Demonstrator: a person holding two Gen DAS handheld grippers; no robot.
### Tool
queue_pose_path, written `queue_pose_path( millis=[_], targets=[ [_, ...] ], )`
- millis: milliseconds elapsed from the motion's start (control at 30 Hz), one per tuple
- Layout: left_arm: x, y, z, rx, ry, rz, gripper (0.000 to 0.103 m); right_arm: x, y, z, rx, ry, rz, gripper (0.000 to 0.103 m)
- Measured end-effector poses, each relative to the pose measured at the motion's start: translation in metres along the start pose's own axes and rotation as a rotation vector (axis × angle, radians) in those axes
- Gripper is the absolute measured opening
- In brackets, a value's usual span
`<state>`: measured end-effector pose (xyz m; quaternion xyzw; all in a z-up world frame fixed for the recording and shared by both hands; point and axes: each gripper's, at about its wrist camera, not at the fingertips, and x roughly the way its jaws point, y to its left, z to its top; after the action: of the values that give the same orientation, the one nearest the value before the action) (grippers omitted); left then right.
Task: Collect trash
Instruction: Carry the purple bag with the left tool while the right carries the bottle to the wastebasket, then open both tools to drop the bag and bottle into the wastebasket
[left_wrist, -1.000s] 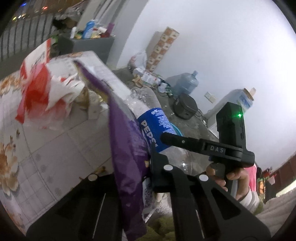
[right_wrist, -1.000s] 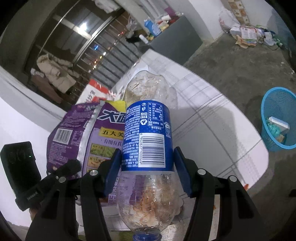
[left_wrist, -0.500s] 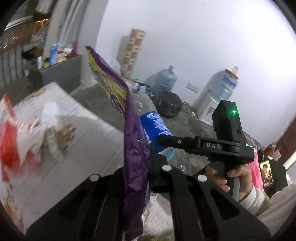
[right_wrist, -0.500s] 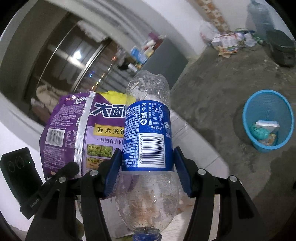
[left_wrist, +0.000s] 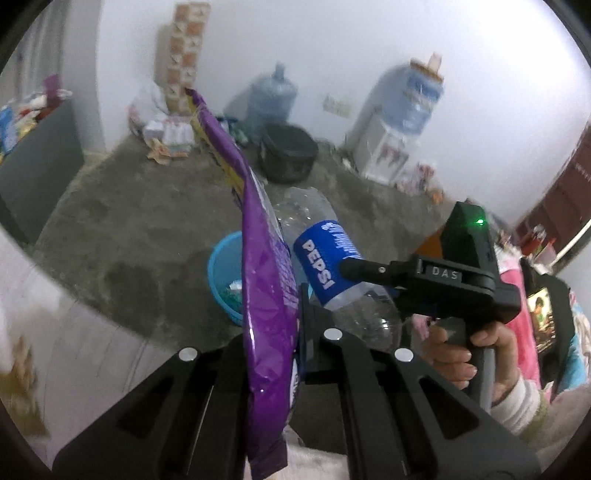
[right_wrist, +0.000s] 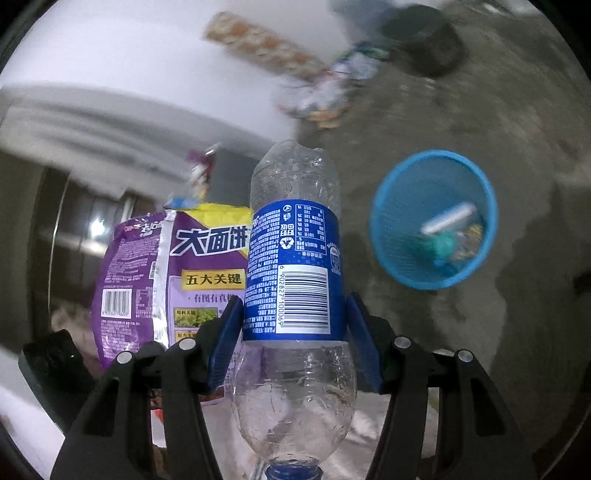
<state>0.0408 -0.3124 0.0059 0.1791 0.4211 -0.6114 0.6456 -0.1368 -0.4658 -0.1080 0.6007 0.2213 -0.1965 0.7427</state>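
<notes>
My left gripper (left_wrist: 275, 325) is shut on a purple snack bag (left_wrist: 264, 280), held edge-on and upright. The bag's printed face shows in the right wrist view (right_wrist: 162, 273). My right gripper (right_wrist: 293, 325) is shut on an empty clear Pepsi bottle (right_wrist: 293, 273) with a blue label, cap toward me. The bottle also shows in the left wrist view (left_wrist: 328, 258), right of the bag. A blue mesh trash basket (right_wrist: 476, 184) with some trash inside stands on the floor, ahead and to the right. In the left wrist view the basket (left_wrist: 223, 266) is partly hidden behind the bag.
A white table edge (left_wrist: 48, 339) lies at the lower left. On the concrete floor stand a black pot (left_wrist: 288, 151), a water jug (left_wrist: 271, 96), a water dispenser (left_wrist: 402, 122) and a litter pile (left_wrist: 166, 133) by the wall. A dark cabinet (left_wrist: 33, 166) stands left.
Both grippers have swung away from the table toward the floor with the bag and bottle. The blue basket has come closer and more central in both views.
</notes>
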Motion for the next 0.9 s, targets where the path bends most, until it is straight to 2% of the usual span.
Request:
queue_pose_path(
  millis=[167,267,367,433,467,500,567,700,900],
  targets=[
    [0.078,0.009,0.030,0.050,0.123,0.021,0.000,0.032,-0.062,0.029,0.208,0.048,-0.027,0.057],
    [0.130,0.012,0.051,0.085,0.191,0.041,0.000,0.054,-0.087,0.042,0.294,0.069,-0.043,0.057],
    [0.171,0.016,0.064,0.110,0.225,0.059,0.003,0.080,-0.106,0.061,0.328,0.071,-0.072,0.059],
    [0.200,0.023,0.067,0.124,0.252,0.093,0.029,0.099,-0.123,0.074,0.366,0.064,-0.088,0.063],
    [0.210,0.026,0.068,0.119,0.260,0.107,0.049,0.107,-0.132,0.078,0.390,0.045,-0.111,0.073],
    [0.220,0.030,0.069,0.109,0.254,0.128,0.051,0.112,-0.140,0.081,0.405,0.020,-0.157,0.075],
    [0.230,0.033,0.069,0.092,0.250,0.154,0.052,0.117,-0.149,0.084,0.398,0.010,-0.215,0.075],
    [0.221,0.035,0.066,0.052,0.217,0.130,0.054,0.123,-0.149,0.073,0.375,0.019,-0.227,0.075],
    [0.182,0.022,0.065,0.070,0.139,0.134,0.054,0.109,-0.135,0.058,0.293,0.001,-0.266,0.075]
  ],
)
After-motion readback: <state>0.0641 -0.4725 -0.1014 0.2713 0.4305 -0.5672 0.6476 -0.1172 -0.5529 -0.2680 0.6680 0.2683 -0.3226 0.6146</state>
